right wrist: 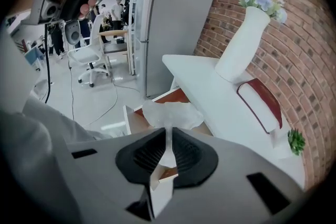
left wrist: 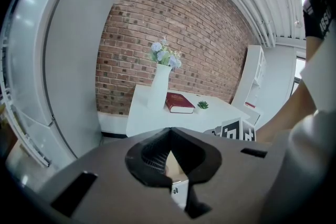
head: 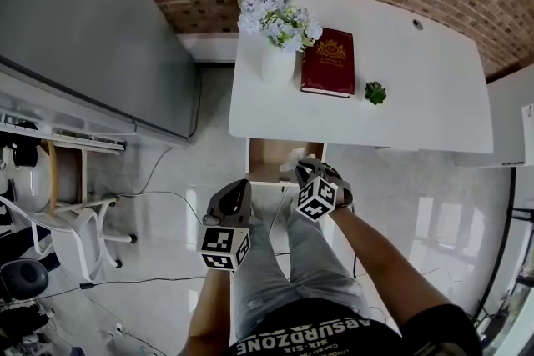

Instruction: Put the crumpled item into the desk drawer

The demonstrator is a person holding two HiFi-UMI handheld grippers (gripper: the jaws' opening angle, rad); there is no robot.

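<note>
Crumpled item [right wrist: 170, 113], white and tissue-like, is pinched by a thin tail in the right hand-held gripper [right wrist: 168, 131], whose jaws are clenched on it; its puffy bulk sticks out just ahead of the fingertips. The relation that matters is item to drawer [right wrist: 139, 119]. In the right gripper view the open wooden tray lies directly beyond and below the crumpled item, pulled out from under the worktop [head: 400, 79] toward the person. In the head view the white wad [head: 297, 157] sits over the right half of the drawer opening [head: 263, 154], apparently above the tray and not yet resting in it, though how high it hangs I cannot tell. The gripper points steeply down, so the drop line looks to fall inside the tray, near its right wall. The left hand-held gripper [head: 239, 186] is closed and empty, just off the drawer's front left corner and farther from the item, so the right hand is the one placed to release.
</note>
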